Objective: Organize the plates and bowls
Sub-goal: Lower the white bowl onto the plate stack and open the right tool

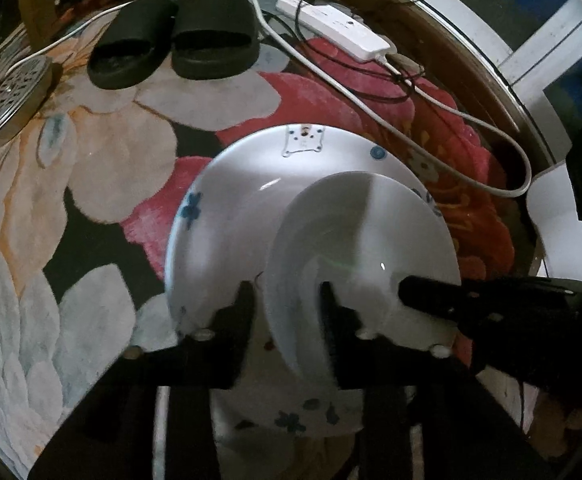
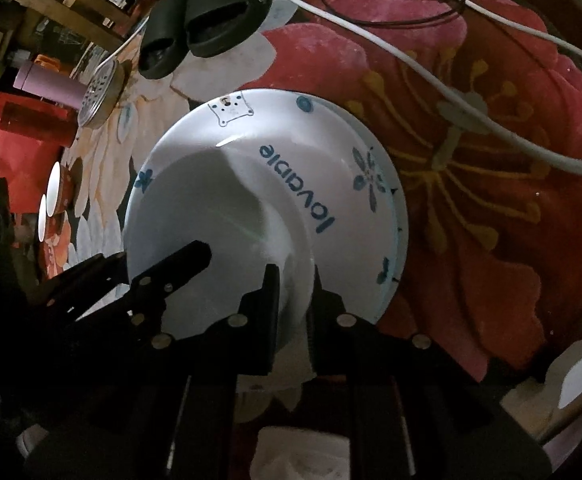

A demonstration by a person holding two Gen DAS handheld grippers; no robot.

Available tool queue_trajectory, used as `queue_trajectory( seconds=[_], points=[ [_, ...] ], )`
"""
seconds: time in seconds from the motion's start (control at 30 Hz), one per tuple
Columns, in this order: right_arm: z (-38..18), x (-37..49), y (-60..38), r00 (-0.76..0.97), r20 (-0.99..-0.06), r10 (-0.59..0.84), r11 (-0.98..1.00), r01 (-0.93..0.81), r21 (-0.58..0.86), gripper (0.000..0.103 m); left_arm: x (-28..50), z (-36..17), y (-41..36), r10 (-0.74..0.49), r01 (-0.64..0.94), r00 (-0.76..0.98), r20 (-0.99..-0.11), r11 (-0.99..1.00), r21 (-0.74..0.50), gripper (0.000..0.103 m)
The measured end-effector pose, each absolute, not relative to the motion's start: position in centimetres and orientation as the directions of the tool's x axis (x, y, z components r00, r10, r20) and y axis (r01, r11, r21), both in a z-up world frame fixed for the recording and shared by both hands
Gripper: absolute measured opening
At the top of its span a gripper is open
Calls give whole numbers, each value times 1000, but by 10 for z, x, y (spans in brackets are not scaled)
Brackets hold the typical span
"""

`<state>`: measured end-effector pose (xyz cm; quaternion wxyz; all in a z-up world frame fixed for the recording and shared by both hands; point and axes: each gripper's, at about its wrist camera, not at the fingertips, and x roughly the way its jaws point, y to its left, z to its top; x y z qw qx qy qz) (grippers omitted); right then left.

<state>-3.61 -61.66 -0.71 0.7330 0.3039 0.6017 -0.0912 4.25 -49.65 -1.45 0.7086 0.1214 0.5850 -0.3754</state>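
A large white plate with blue flowers and the word "lovable" lies on the floral carpet. A smaller plain white plate rests tilted on it, off-centre. My left gripper straddles the small plate's near rim, one finger outside and one inside; a gap shows beside the rim, so it is open. My right gripper is shut on the small plate's opposite rim. Each gripper shows in the other view: the right gripper enters from the right, the left gripper from the left.
A pair of black slippers lies beyond the plates. A white power strip with white and black cables trails across the carpet on the right. A round perforated metal lid and a pink tumbler sit far left.
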Motion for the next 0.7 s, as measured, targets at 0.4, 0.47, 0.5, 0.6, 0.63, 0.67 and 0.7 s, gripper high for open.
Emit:
queue_trajectory(
  seconds=[0.4, 0.47, 0.5, 0.6, 0.63, 0.67, 0.7],
  points=[
    [32, -32, -609, 328, -942, 76, 858, 459, 229, 81, 56, 24, -453, -473, 597, 106, -874, 733, -325, 101],
    [34, -29, -607, 330, -941, 77, 862, 452, 229, 89, 61, 25, -445, -456, 580, 123, -882, 754, -309, 102],
    [33, -26, -605, 326, -942, 78, 864, 450, 227, 90, 64, 24, -442, -445, 574, 129, -886, 762, -300, 102],
    [31, -23, -599, 307, -949, 73, 867, 451, 213, 97, 70, 20, -432, -411, 551, 142, -901, 789, -272, 102],
    [31, -23, -598, 307, -949, 76, 865, 453, 216, 100, 72, 19, -428, -404, 544, 143, -903, 795, -269, 102],
    [30, -24, -597, 308, -948, 79, 863, 456, 220, 101, 73, 19, -425, -402, 540, 143, -904, 797, -269, 102],
    [30, -24, -596, 307, -948, 82, 860, 460, 223, 101, 74, 19, -423, -401, 537, 144, -905, 800, -269, 102]
  ],
)
